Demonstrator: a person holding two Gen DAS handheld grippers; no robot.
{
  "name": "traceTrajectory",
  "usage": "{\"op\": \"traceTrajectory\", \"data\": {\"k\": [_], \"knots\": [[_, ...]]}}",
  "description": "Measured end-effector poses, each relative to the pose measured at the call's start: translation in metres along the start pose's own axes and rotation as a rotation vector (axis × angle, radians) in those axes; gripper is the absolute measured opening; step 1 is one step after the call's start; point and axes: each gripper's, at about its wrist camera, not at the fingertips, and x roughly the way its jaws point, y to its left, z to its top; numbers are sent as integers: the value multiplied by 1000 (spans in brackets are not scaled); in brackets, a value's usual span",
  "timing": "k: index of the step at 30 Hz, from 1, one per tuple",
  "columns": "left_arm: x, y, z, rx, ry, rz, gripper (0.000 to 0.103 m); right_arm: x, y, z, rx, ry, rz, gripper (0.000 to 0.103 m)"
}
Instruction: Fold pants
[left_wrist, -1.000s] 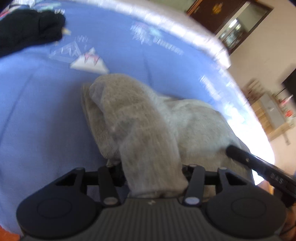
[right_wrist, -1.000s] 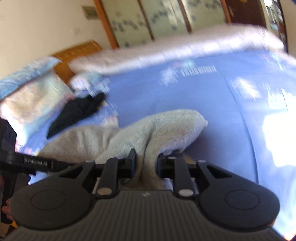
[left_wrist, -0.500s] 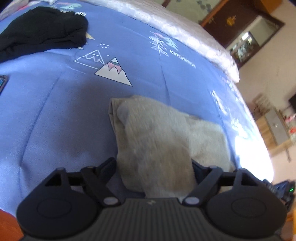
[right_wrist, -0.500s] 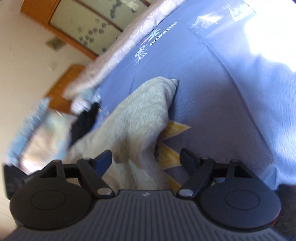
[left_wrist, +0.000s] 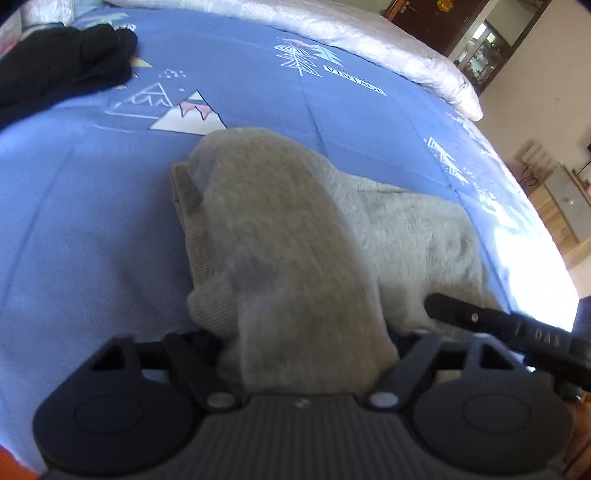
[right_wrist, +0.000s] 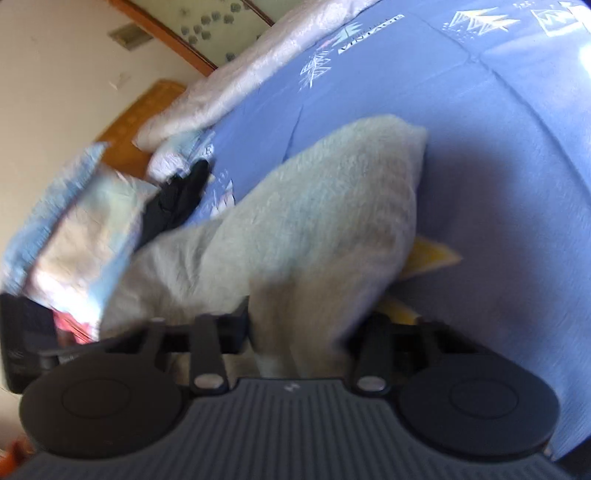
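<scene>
While both grippers sit low at the near edge of the bed, each has a bunch of the grey pants (left_wrist: 295, 240) between its fingers, which looks like a paired hold meant to carry one end of the garment over the rest.

In the left wrist view, the left gripper (left_wrist: 306, 350) has its jaws drawn in against a thick roll of fabric that fills the bottom centre of the frame; it appears to be gripping the pants. The right gripper's finger shows as a black bar at the lower right of this view, lying against the cloth.

In the right wrist view, the right gripper (right_wrist: 306, 332) likewise pinches a gathered fold at the bottom centre, though motion blur softens the edges.

The pants (right_wrist: 295, 229) lie on the blue bedspread (left_wrist: 92, 203), in the middle of both frames, already doubled into a thick, short bundle. The fabric is fuzzy and fleece-like, with a ribbed band visible at the left side of the bundle. A black garment (left_wrist: 62, 62) rests well apart at the upper left, and a pillow (right_wrist: 74, 240) sits at the left of the right wrist view.
</scene>
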Motion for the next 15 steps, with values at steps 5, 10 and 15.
{"op": "traceTrajectory", "data": {"k": [5, 10, 15], "knots": [[-24, -21, -6, 78, -50, 5, 40, -32, 52, -21, -390, -89, -96, 31], [-5, -3, -10, -6, -33, -35, 52, -26, 6, -27, -195, -40, -75, 37], [-6, 2, -7, -23, -24, -52, 56, -30, -50, -22, 141, -32, 131, 44]]}}
